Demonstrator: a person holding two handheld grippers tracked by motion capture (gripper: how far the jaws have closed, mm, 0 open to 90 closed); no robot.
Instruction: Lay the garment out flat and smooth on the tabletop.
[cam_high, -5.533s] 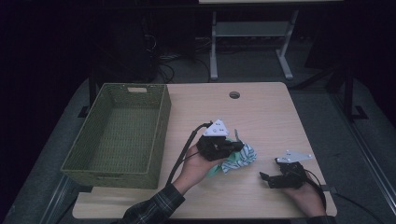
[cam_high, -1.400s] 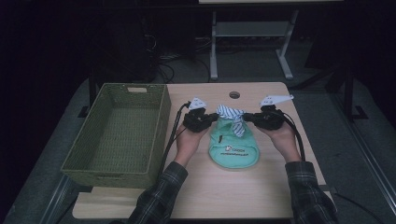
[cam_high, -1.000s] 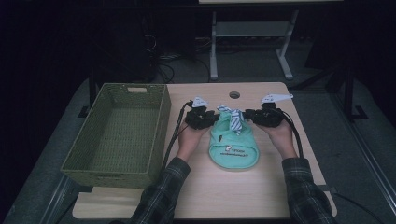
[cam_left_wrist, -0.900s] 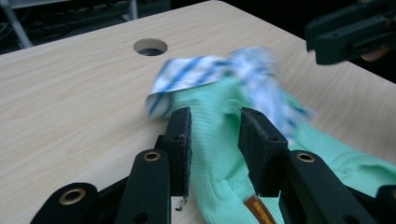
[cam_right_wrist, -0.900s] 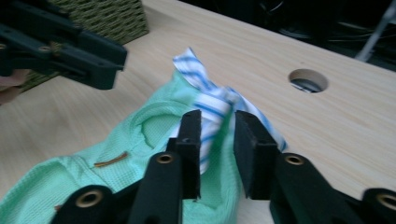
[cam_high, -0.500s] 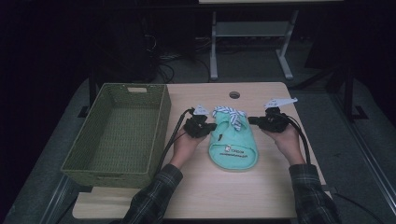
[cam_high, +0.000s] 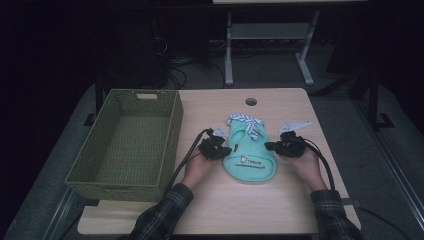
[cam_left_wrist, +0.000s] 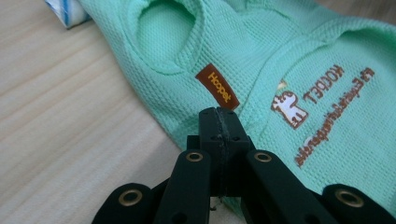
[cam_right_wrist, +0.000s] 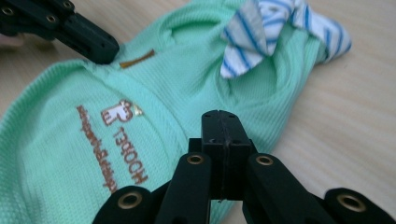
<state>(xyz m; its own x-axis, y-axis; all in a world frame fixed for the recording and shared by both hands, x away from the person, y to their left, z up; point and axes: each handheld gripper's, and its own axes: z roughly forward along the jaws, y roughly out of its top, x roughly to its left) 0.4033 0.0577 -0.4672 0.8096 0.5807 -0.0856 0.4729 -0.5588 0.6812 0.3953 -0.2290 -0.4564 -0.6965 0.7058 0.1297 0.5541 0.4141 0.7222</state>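
Mint-green pet shirt (cam_high: 248, 156) lies flat on the table (cam_high: 280, 215), striped collar at the far end, just right of the wicker basket (cam_high: 125, 142). My left gripper (cam_high: 223, 151) sits at its left edge, jaws pressed together, tips over the hem by the brown label (cam_left_wrist: 217, 87). My right gripper (cam_high: 270, 146) is at the right edge, jaws likewise pressed together. Whether either pinches cloth, I cannot tell.

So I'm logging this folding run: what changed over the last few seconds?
The green pet shirt, first bunched under the left tongs, now lies spread flat. Both tongs came down its sides and closed; the right tongs sit at its other edge. The basket stayed put.
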